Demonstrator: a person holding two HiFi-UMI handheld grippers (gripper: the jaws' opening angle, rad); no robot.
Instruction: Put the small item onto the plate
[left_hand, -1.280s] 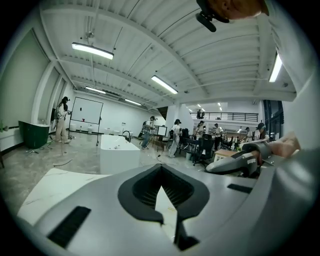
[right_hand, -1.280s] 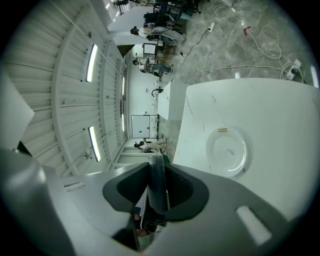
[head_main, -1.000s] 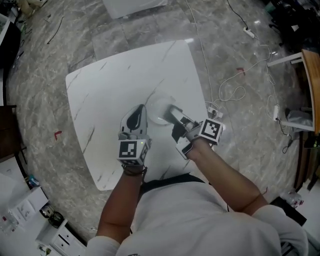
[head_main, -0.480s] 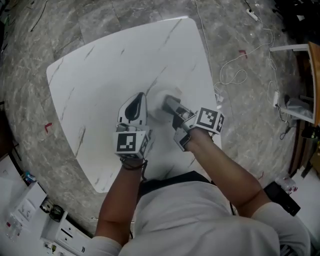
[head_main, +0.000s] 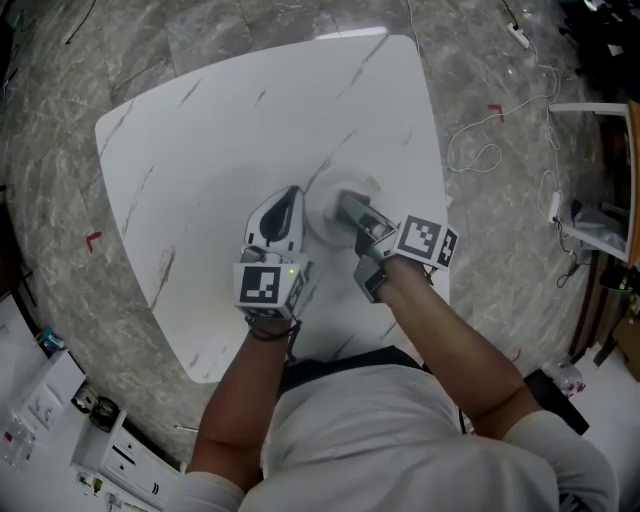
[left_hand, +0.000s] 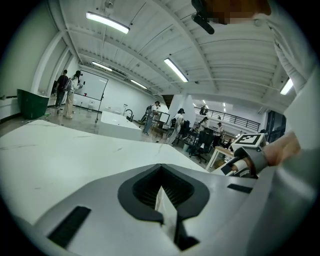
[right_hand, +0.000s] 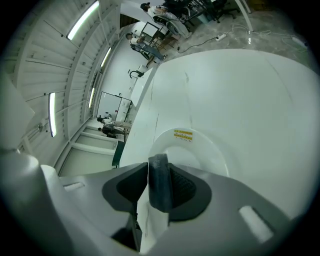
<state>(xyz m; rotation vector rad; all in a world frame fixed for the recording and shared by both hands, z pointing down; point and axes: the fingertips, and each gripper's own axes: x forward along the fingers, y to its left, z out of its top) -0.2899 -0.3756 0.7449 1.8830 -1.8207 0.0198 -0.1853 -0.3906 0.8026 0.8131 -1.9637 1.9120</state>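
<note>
Nearest the person, the left gripper (head_main: 288, 196) lies low over the white table (head_main: 220, 120), its jaws together with nothing between them; its own view shows the same closed jaws (left_hand: 161, 172) pointing across bare tabletop. Just to its right, the right gripper (head_main: 347, 204) reaches forward, and in its own view the right gripper (right_hand: 155, 169) has the small item (right_hand: 161, 189), a dark rounded piece, standing upright between its two pads. Those jaws are opening, yet both pads look to be touching the piece. The item sits at the jaw tips, sticking up a little past them. Directly beyond and beneath it lies the plate (right_hand: 222, 152), white and round, with a yellow label (right_hand: 183, 135) on its far rim; the item hangs over the plate's near part, and I cannot tell whether it touches the surface. From above, the plate (head_main: 318, 214) lies between the two gripper tips, with the left one just beside it. Further out is grey marbled floor (head_main: 500, 250) with white cables (head_main: 478, 152) trailing across it
</note>
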